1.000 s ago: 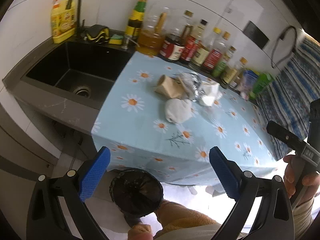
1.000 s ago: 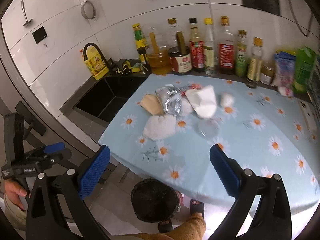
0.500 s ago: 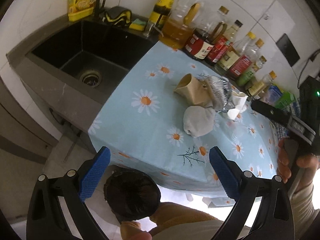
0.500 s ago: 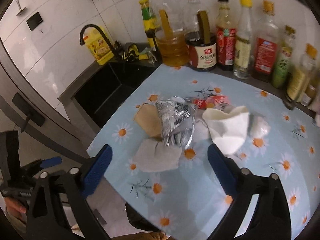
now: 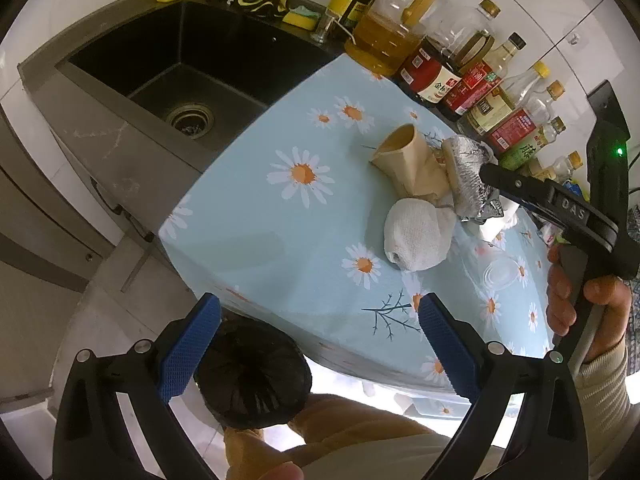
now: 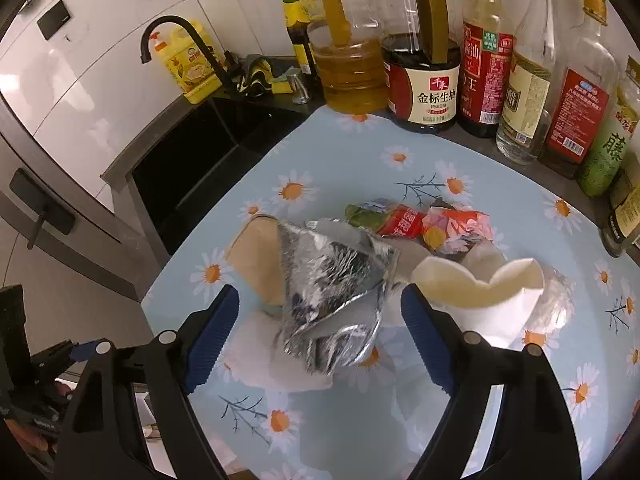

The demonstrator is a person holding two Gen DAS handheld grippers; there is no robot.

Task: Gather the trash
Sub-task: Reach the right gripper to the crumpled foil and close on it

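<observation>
Right gripper [image 6: 320,324], jaws narrowing but not yet gripping, straddles a crumpled silver foil bag [image 6: 334,300] amid litter on the daisy-print table [image 6: 460,152]. Light, crushable and slick, it looks best pinched across its creased middle. Left gripper [image 5: 316,350] hangs released, empty.

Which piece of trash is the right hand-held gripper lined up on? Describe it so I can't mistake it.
On the daisy-print blue tablecloth, in front of the bottle row, lies a small trash pile. At its centre, between the brown paper cup and the crushed white paper cup, is the crumpled silver foil bag. It is the only shiny metallic piece.
</observation>
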